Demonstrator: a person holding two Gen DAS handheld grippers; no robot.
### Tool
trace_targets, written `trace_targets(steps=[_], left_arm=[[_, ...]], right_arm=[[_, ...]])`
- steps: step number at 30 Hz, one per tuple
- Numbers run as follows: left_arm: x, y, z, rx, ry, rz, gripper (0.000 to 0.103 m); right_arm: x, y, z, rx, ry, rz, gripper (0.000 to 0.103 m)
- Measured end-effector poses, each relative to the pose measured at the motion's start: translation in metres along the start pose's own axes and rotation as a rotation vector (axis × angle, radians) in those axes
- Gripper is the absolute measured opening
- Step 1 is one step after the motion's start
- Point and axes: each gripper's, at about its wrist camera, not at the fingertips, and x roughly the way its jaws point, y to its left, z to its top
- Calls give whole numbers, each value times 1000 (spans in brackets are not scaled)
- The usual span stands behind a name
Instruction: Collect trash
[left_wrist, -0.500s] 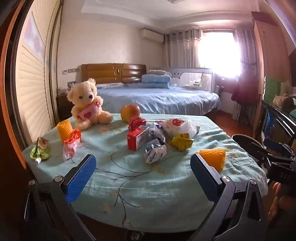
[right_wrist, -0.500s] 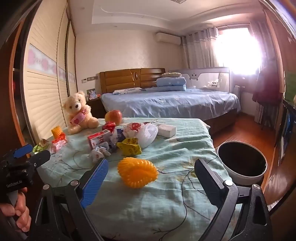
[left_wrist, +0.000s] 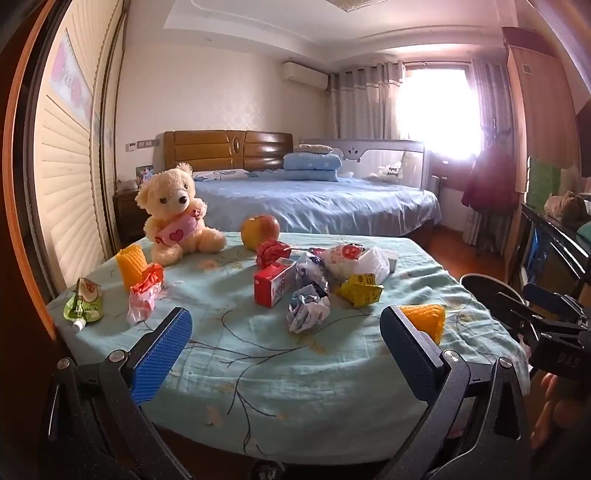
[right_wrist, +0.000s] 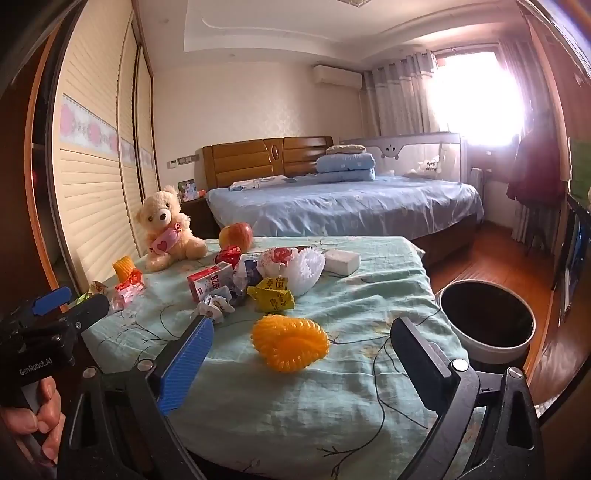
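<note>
Nothing is collected yet, as far as I can see. The bin (right_wrist: 487, 325) stands on the floor just beside the right edge of the table (left_wrist: 295, 369), and what shows of its inside looks dark and empty. All the trash lies on the green cloth.

The left gripper (left_wrist: 284, 354) hangs before the near edge of the table, its fingers spread wide with nothing between them. The right gripper (right_wrist: 301, 363) is the same: fingers wide apart and empty. The orange net (right_wrist: 290, 341) lies on the cloth beyond the gap between them, not touched. I think this one is the likely first piece, because it is near to both the right gripper and the bin.

What is left is almost everything. In the middle there is a pile: a red carton (left_wrist: 275, 286), a paper ball (left_wrist: 308, 314), a yellow wrapper (left_wrist: 362, 290), a white bag (left_wrist: 354, 258) and a small red wrapper (left_wrist: 272, 251). On the left side lie a second orange net (left_wrist: 130, 263), a red-and-pink wrapper (left_wrist: 146, 291) and a green pouch (left_wrist: 84, 302) at the very edge.

Some things are probably not trash: the teddy bear (left_wrist: 177, 216), the apple (left_wrist: 259, 232) and a white block (right_wrist: 342, 260). The apple is just behind the small red wrapper, so a grab there could push it. The pieces in the pile touch each other, and one may drag another.
</note>
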Motion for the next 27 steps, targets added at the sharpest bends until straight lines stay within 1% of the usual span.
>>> trace_targets(steps=[13, 27], left_arm=[[2, -3, 1, 3, 13, 2, 103], [5, -3, 1, -1, 23, 4, 103]], right_arm=[[7, -6, -8, 18, 18, 8, 98], [7, -7, -9, 23, 23, 9, 98]])
